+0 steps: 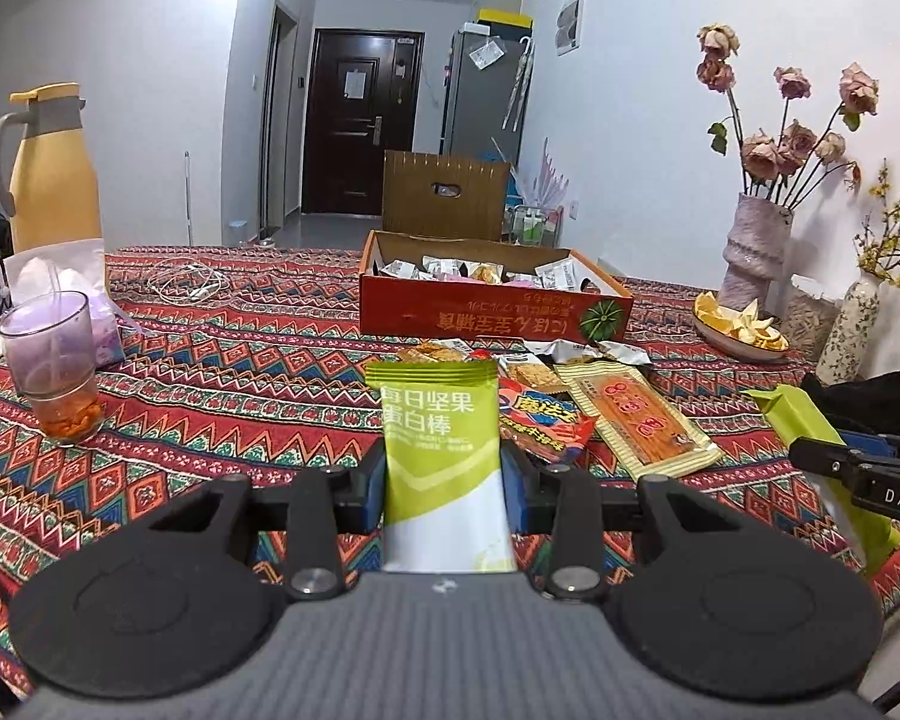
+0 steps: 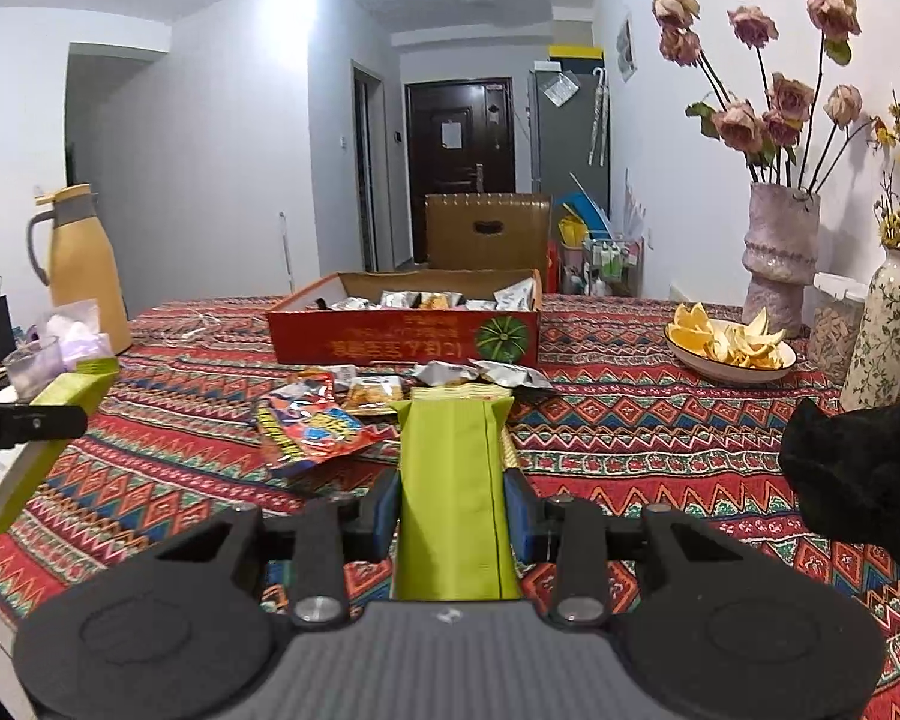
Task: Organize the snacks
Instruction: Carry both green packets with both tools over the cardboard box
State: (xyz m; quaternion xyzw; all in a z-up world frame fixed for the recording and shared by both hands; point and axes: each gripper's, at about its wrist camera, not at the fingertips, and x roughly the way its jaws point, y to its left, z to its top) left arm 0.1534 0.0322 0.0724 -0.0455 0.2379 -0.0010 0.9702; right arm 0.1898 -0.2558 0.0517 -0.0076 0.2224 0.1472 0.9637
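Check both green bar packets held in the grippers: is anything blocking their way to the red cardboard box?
Nothing upright does. Loose snack packets lie flat on the tablecloth before the red cardboard box; the held green bar packets are above them, and the box top is open.

patterned table (image 1: 222,372), red box (image 1: 486,315), loose snacks (image 1: 642,420)

A green-and-white nut protein bar (image 1: 441,456) stands upright at centre frame, printed face showing. A second green bar (image 2: 453,492) stands upright, back seam showing. Loose packets (image 1: 540,414) lie mid-frame before the open red snack box (image 1: 486,306), which holds small wrapped snacks (image 1: 480,270).
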